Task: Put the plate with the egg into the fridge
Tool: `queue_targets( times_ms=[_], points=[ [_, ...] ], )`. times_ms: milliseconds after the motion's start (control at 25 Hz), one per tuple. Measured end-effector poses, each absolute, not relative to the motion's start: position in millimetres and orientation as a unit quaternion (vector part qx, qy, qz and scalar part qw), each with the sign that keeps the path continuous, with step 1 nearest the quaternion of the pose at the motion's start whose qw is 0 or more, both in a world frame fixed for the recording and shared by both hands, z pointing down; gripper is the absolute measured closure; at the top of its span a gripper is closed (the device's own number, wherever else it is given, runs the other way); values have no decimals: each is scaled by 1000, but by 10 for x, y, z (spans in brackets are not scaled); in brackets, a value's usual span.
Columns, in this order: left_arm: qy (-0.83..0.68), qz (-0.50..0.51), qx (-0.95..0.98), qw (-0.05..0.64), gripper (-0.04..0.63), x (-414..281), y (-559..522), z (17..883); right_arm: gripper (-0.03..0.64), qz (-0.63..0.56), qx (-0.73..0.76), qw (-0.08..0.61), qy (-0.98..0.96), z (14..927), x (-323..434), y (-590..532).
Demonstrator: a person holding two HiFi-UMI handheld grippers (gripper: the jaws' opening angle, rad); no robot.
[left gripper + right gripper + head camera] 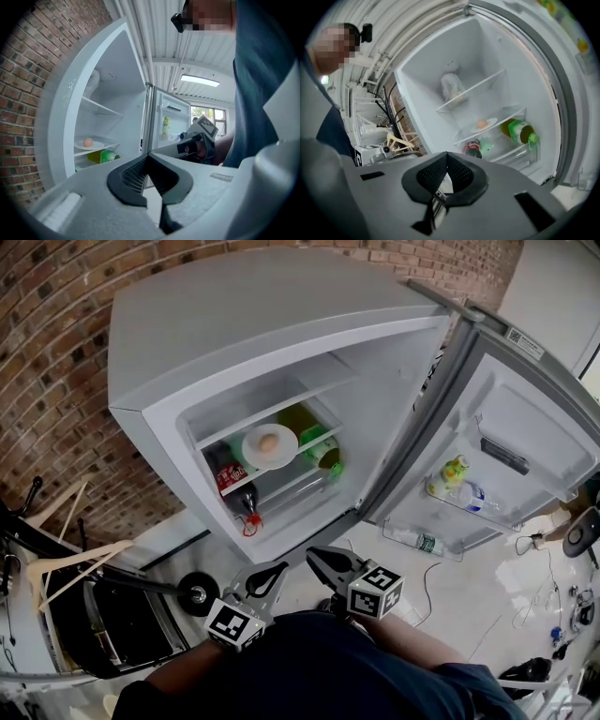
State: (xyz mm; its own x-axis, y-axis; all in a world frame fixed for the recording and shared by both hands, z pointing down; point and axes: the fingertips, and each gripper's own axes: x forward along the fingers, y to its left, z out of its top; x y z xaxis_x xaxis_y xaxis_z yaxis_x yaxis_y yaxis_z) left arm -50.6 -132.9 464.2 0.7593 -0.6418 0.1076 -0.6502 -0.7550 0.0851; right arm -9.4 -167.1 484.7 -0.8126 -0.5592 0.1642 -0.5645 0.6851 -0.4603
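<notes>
1. Both tongs are close in front of the person, short of the open grey fridge [234,324]. The left tongs [275,570] and the right tongs [315,555] sit side by side, near each other, both pointing at the cabinet.
2. Each pair is pinched together with nothing in it. The left gripper view shows its dark ribbed pads meeting at the tips over bare air, and the right gripper view shows the same.
3. The white round plate [270,448] with the brown egg [268,441] on it lies flat on the clear middle shelf [511,114] inside the fridge, well apart from both tongs.
4. Under that shelf a green plastic bottle [323,451] lies on its side, and a dark cola bottle with a red label [230,476] lies lower down to the left.
5. From the tongs the plate lies straight ahead and deeper in, roughly on the line of the left tongs. Being round, it has no long axis to line up with.
6. To my eye the plate is already where it belongs, so what remains is probably the white fridge door [525,442]. It stands swung wide on the person's right, which puts the right tongs nearer to it than the left.
</notes>
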Motion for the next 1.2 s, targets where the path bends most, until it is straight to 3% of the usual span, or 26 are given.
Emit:
queue_targets(
  times_ms=[320,1200],
  points=[
    [-338,35,939,60,591,-459,-1334,4650,606,126,317,36,-939,4802,-170,-1550],
    [-337,34,939,63,591,-433,-1320,4653,607,127,293,41,-947,4817,-234,-1434]
  ],
)
